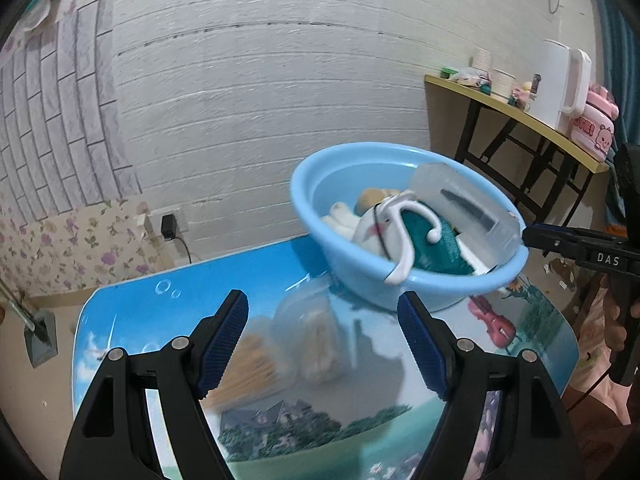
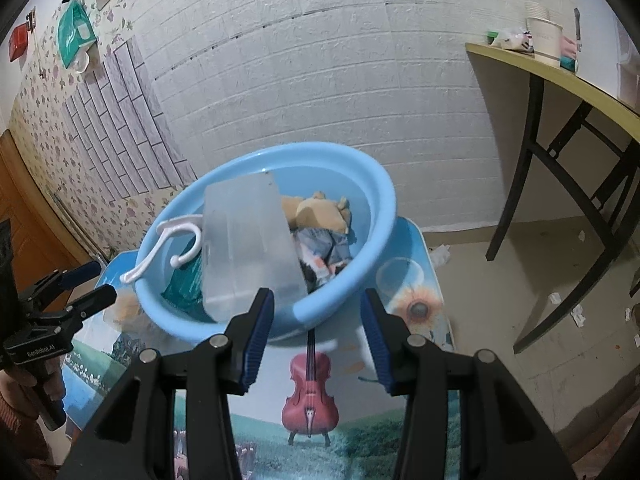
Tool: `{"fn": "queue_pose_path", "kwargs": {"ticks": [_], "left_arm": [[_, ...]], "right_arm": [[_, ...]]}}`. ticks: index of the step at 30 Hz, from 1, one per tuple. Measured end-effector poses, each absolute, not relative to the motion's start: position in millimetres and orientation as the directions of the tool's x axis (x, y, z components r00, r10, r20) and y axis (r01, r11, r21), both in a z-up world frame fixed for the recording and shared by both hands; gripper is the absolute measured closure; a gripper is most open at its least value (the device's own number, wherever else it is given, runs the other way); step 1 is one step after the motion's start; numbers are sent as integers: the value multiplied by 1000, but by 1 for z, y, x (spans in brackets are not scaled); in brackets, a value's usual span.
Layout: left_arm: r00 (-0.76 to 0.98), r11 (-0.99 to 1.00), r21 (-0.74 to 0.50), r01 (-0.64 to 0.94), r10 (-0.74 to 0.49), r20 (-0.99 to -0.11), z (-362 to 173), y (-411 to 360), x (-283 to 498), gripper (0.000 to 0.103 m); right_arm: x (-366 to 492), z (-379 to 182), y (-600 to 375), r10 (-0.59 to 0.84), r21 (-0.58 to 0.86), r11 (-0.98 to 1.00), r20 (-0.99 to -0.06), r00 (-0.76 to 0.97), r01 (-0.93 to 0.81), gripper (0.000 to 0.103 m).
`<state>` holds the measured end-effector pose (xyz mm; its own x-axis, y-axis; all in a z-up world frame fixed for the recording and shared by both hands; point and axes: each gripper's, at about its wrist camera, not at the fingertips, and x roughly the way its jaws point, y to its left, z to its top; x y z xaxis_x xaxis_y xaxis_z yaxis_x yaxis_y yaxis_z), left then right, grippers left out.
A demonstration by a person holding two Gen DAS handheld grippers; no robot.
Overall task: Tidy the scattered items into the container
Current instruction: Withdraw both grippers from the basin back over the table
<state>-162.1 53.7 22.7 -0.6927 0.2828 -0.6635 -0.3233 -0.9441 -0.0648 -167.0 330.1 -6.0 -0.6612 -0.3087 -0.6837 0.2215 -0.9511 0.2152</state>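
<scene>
A light blue basin stands on the picture-printed table. It holds a frosted plastic box, a white hanger, a teal packet and plush toys. A clear bag of pale snacks lies on the table left of the basin. My left gripper is open, just in front of the bag. My right gripper is open and empty before the basin's near rim.
A yellow-topped side table with black legs stands at the right, carrying a white kettle, paper cups and a pink box. A white brick wall is behind. A plug and cable sit low on the wall.
</scene>
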Motion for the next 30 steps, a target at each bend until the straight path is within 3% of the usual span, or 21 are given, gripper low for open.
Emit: {"fn": "queue_pose_path", "kwargs": {"ticks": [10,30], "left_arm": [[-674,-959,-127,-252,268,-689,6,21,-155,26],[-630,-976,-133,-175,215,-746,-33,-19,-136,21]], "right_arm": [[-157,-5,326,-305,208,-952,-698,-648,225,59],[-141,-28,305,-321,206,-944,-751,-577,258,59]]}}
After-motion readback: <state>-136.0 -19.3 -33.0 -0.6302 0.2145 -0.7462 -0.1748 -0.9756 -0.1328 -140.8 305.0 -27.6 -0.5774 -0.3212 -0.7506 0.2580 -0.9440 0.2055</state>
